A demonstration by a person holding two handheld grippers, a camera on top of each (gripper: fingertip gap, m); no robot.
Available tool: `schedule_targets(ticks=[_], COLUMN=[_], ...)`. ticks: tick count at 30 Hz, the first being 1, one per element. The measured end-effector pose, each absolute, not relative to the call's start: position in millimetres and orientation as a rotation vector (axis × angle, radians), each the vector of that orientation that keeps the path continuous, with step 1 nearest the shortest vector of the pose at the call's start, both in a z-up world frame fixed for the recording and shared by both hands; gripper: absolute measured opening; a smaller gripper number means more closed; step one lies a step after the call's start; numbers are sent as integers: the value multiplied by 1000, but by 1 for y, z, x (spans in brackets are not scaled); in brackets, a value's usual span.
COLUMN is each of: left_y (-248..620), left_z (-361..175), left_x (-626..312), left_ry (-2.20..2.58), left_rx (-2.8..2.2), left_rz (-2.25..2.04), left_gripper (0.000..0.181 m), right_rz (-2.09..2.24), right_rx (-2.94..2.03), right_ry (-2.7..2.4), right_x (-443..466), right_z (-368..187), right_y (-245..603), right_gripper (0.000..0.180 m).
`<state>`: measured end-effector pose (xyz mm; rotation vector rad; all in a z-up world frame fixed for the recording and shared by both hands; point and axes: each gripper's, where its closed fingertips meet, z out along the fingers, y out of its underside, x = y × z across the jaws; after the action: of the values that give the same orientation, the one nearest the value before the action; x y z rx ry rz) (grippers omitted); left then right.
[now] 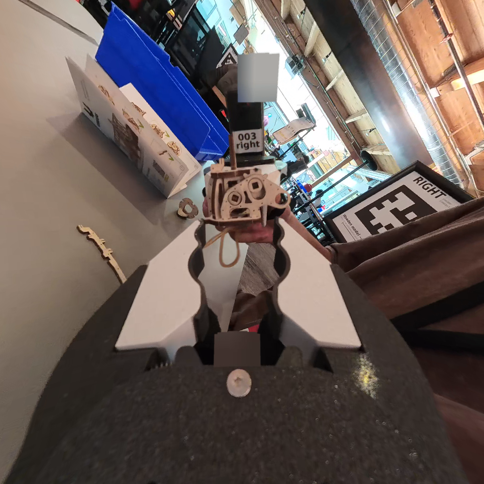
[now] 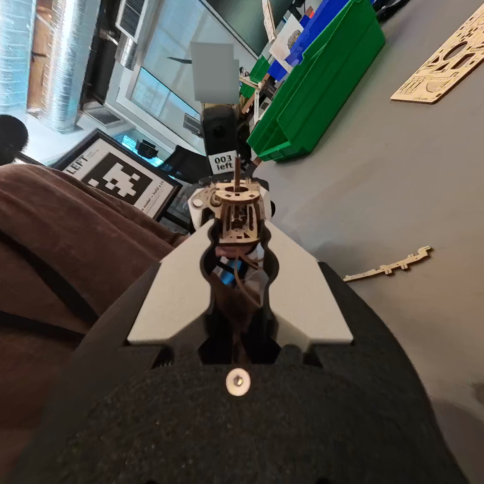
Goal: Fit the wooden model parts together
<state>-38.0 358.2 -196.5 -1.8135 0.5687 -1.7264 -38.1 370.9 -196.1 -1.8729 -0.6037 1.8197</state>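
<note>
A small pale wooden model (image 1: 243, 199) with gear plates is held in the air between my two grippers, which face each other. My left gripper (image 1: 238, 224) is shut on the model's near end at its fingertips. My right gripper (image 2: 237, 225) is shut on the model's cage-like body (image 2: 238, 217) from the opposite side. A thin dowel (image 2: 237, 172) sticks out of the model's top. A tan rubber band (image 1: 227, 251) hangs from its underside. A long notched wooden strip (image 1: 102, 248) lies loose on the grey table (image 1: 39, 183) and also shows in the right wrist view (image 2: 387, 267).
A small round wooden piece (image 1: 187, 208) lies beside an open instruction booklet (image 1: 131, 131). A blue bin (image 1: 157, 78) stands behind the booklet. A green bin (image 2: 314, 104) and a laser-cut wooden sheet (image 2: 445, 57) are on the table. Brown sleeves (image 2: 65, 235) and framed marker signs (image 1: 392, 209) are close by. The tips of both grippers are at nearly the same place.
</note>
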Motion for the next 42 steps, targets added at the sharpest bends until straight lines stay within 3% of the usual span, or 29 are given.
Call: schedule_targets(ticks=[3, 14, 17, 24, 30, 42], left_y=[357, 365, 383, 425, 424, 427], left_z=[-200, -201, -202, -213, -218, -217], left_x=[-38, -46, -67, -126, -126, -131], left_ry=[588, 567, 520, 546, 559, 577], left_rx=[-1832, -1858, -1867, -1926, -1944, -1940], left_rz=[-1707, -1622, -1485, -925, -925, -930], left_gripper=[40, 40, 40, 40, 39, 40], right_rz=[1804, 1688, 1494, 807, 400, 518], right_rx=[-1867, -1889, -1923, -2369, -2265, -1933], right_ry=[-645, -715, -658, -581, -834, -1443], right_x=[-39, -42, -26, -8, -19, -19], right_z=[-194, -197, -202, -305, -324, -323], right_y=[368, 374, 393, 410, 420, 408], right_gripper=[30, 29, 29, 27, 30, 31])
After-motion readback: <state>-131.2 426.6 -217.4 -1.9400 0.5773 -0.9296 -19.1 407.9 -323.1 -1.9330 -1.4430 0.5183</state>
